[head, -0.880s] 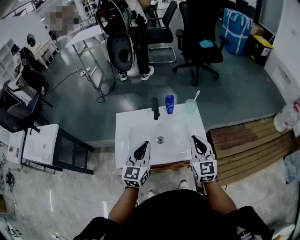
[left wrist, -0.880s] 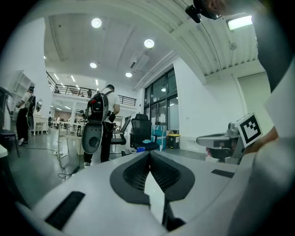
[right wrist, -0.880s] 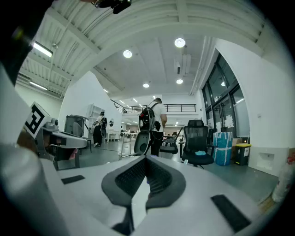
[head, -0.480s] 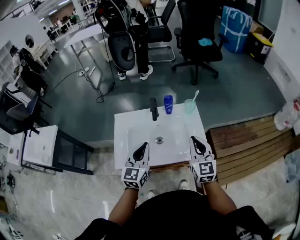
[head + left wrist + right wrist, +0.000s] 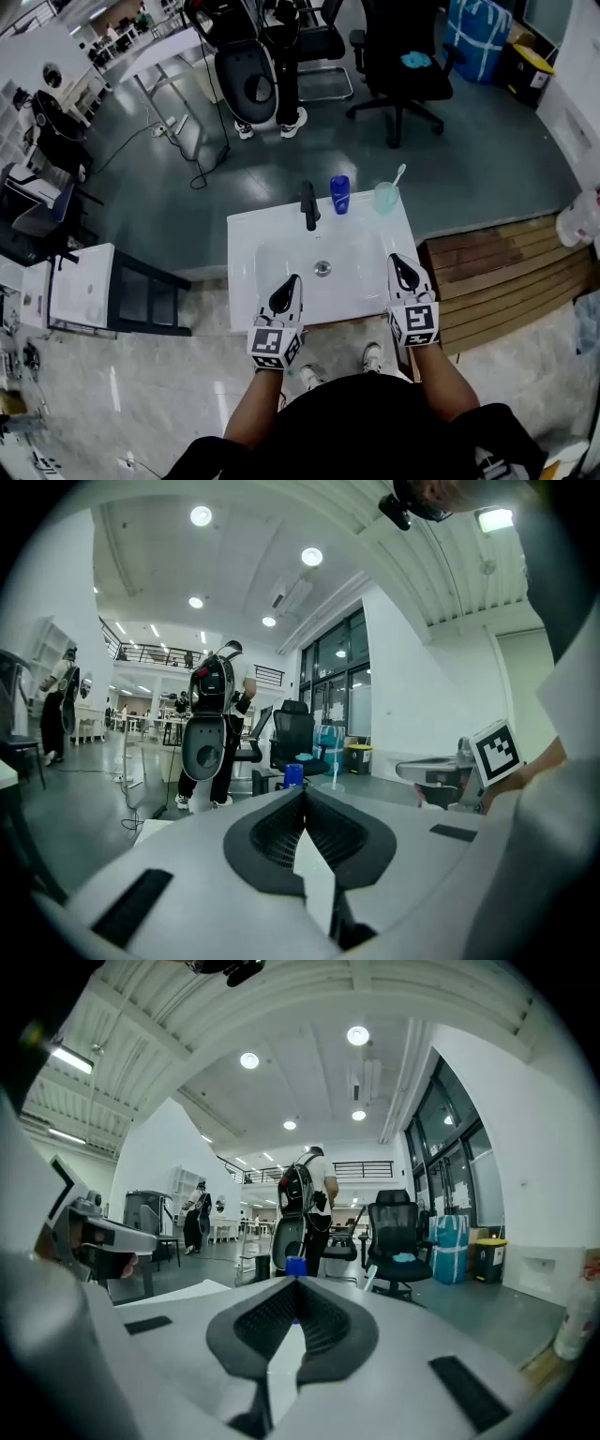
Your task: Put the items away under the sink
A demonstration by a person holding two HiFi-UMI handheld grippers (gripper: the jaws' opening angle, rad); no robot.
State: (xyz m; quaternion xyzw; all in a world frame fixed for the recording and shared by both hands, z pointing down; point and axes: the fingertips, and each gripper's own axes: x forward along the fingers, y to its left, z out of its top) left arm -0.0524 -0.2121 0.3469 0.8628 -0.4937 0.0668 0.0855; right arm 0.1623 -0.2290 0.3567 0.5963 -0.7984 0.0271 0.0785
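A white sink point(image 5: 281, 239) stands in front of me with a black faucet point(image 5: 308, 204) at its back edge. Beside the faucet are a blue bottle point(image 5: 339, 194) and a clear cup with a toothbrush point(image 5: 386, 195). My left gripper point(image 5: 285, 292) hovers over the sink's front left, shut and empty. My right gripper point(image 5: 404, 272) hovers over the front right, also shut and empty. In the left gripper view the blue bottle point(image 5: 293, 774) shows just past the closed tips point(image 5: 302, 794). The right gripper view shows the blue bottle point(image 5: 296, 1266) beyond the shut gripper point(image 5: 296, 1283).
A wooden platform point(image 5: 497, 277) lies right of the sink, and a black-framed low table point(image 5: 141, 300) stands to its left. Beyond are office chairs point(image 5: 398, 66), a standing person with gear point(image 5: 244, 66) and a blue bag point(image 5: 478, 37).
The head view has shifted a little, so the sink sits slightly higher in the picture. Both grippers stay shut over the sink's front edge.
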